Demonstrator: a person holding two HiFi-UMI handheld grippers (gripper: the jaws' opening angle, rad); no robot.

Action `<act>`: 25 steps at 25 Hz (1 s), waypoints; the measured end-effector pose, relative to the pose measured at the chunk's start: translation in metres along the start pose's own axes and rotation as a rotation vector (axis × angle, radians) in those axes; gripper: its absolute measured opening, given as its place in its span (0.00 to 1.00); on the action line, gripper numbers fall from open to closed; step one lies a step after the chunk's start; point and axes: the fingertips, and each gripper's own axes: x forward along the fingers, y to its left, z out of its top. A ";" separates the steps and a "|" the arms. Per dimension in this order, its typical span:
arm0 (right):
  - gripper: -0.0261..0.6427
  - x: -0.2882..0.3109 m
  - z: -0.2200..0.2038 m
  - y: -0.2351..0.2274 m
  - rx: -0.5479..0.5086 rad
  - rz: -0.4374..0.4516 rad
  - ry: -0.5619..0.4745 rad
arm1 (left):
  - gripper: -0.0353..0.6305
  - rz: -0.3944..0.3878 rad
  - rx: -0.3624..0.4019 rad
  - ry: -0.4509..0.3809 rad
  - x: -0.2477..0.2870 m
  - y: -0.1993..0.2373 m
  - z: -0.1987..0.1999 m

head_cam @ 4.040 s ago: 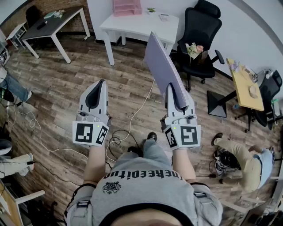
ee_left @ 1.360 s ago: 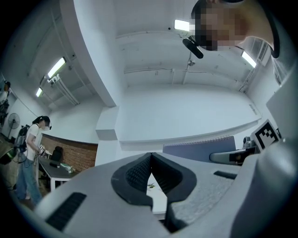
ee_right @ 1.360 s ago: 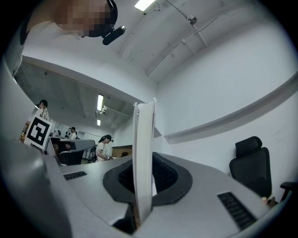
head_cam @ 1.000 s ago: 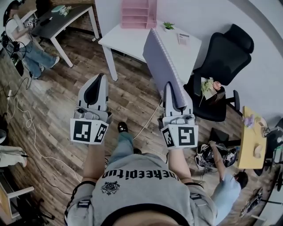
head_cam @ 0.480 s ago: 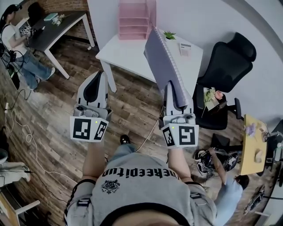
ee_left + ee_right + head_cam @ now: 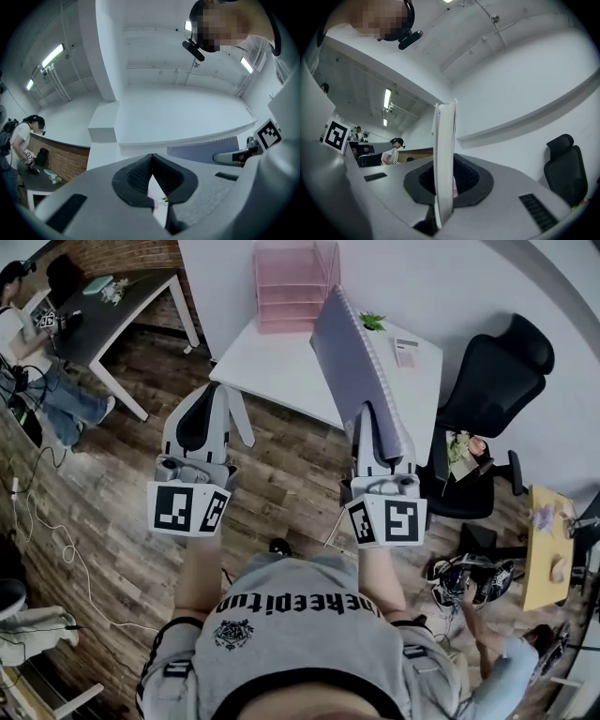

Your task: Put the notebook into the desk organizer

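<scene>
Short of the pink desk organizer (image 6: 286, 282) on the white table (image 6: 281, 371), the right gripper (image 6: 377, 427) clamps the spiral notebook (image 6: 352, 352) on edge, long axis pointing toward the organizer's right side, while the left gripper (image 6: 211, 399) hangs closed and empty, lower left of it.

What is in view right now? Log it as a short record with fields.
notebook: lilac, spiral-bound, held on edge in the air
right hand-held gripper: shut on the notebook
left hand-held gripper: jaws together, empty
desk organizer: pink, on the white table by the wall
task state: notebook not yet in the desk organizer
</scene>
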 end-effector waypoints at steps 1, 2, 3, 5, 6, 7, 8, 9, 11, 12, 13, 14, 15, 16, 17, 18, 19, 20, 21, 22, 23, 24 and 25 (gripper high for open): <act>0.08 0.005 -0.002 0.002 0.000 -0.003 0.001 | 0.06 -0.001 -0.002 0.002 0.002 0.006 -0.003; 0.08 0.009 -0.004 0.004 -0.001 -0.006 0.004 | 0.06 -0.001 -0.006 0.005 0.003 0.011 -0.005; 0.08 0.014 -0.006 0.007 -0.001 -0.008 0.009 | 0.06 -0.001 -0.010 0.007 0.004 0.017 -0.008; 0.08 0.022 -0.010 0.011 -0.002 -0.011 0.022 | 0.06 -0.002 -0.017 0.007 0.006 0.027 -0.011; 0.08 0.026 -0.011 0.013 -0.004 -0.011 0.026 | 0.06 0.001 -0.019 0.006 0.006 0.031 -0.012; 0.08 0.029 -0.013 0.014 -0.007 -0.011 0.030 | 0.06 0.006 -0.022 0.004 0.006 0.036 -0.014; 0.08 0.033 -0.015 0.015 -0.010 -0.010 0.032 | 0.06 0.014 -0.027 0.003 0.005 0.041 -0.016; 0.08 0.037 -0.017 0.016 -0.013 -0.009 0.035 | 0.06 0.022 -0.033 0.003 0.005 0.045 -0.018; 0.08 0.046 -0.020 0.017 -0.014 -0.006 0.038 | 0.06 0.036 -0.042 0.005 0.006 0.055 -0.024; 0.08 0.052 -0.023 0.017 -0.013 -0.004 0.039 | 0.06 0.041 -0.043 0.008 0.008 0.060 -0.027; 0.08 0.058 -0.025 0.017 -0.013 -0.002 0.038 | 0.06 0.044 -0.044 0.009 0.012 0.065 -0.030; 0.08 0.064 -0.027 0.016 -0.012 0.000 0.037 | 0.06 0.045 -0.044 0.009 0.016 0.069 -0.033; 0.08 0.071 -0.030 0.015 -0.011 0.002 0.036 | 0.06 0.046 -0.046 0.008 0.022 0.073 -0.035; 0.08 0.078 -0.033 0.013 -0.009 0.002 0.036 | 0.06 0.046 -0.047 0.008 0.028 0.077 -0.038; 0.08 0.087 -0.036 0.011 -0.007 0.002 0.036 | 0.06 0.045 -0.048 0.009 0.035 0.081 -0.041; 0.08 0.096 -0.039 0.009 -0.004 0.001 0.036 | 0.06 0.043 -0.049 0.010 0.042 0.086 -0.044; 0.08 0.106 -0.042 0.007 -0.001 0.000 0.035 | 0.06 0.040 -0.049 0.010 0.051 0.091 -0.047; 0.08 0.116 -0.045 0.005 0.000 -0.001 0.034 | 0.06 0.038 -0.049 0.009 0.059 0.097 -0.050; 0.08 0.127 -0.048 0.002 0.002 -0.003 0.032 | 0.06 0.037 -0.050 0.008 0.068 0.103 -0.053; 0.08 0.138 -0.051 -0.001 0.003 -0.005 0.031 | 0.06 0.036 -0.051 0.006 0.078 0.109 -0.057; 0.08 0.149 -0.055 -0.005 0.004 -0.008 0.029 | 0.06 0.036 -0.051 0.006 0.089 0.115 -0.061; 0.08 0.161 -0.058 -0.010 0.006 -0.011 0.028 | 0.06 0.034 -0.051 0.008 0.099 0.120 -0.065; 0.08 0.173 -0.062 -0.015 0.008 -0.012 0.027 | 0.06 0.032 -0.049 0.012 0.110 0.125 -0.069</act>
